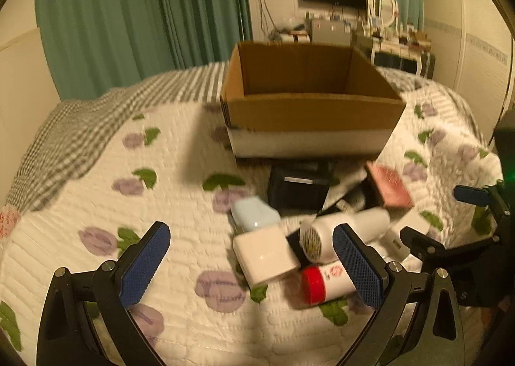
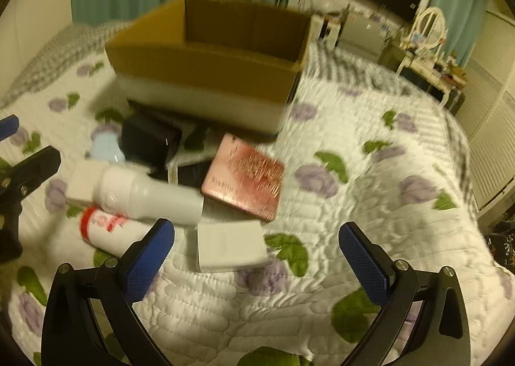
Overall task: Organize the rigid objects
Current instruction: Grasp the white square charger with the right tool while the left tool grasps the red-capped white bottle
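White box (image 2: 230, 245) — pink book (image 2: 246, 178) behind

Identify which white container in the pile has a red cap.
The small white bottle, lying on its side nearest the cameras. The larger white bottle beside it shows none.

No text can be read in either view. Red markings on the red-capped white bottle (image 1: 325, 279) (image 2: 107, 227) are blurred. Print on the pink box (image 2: 246, 176) is illegible.
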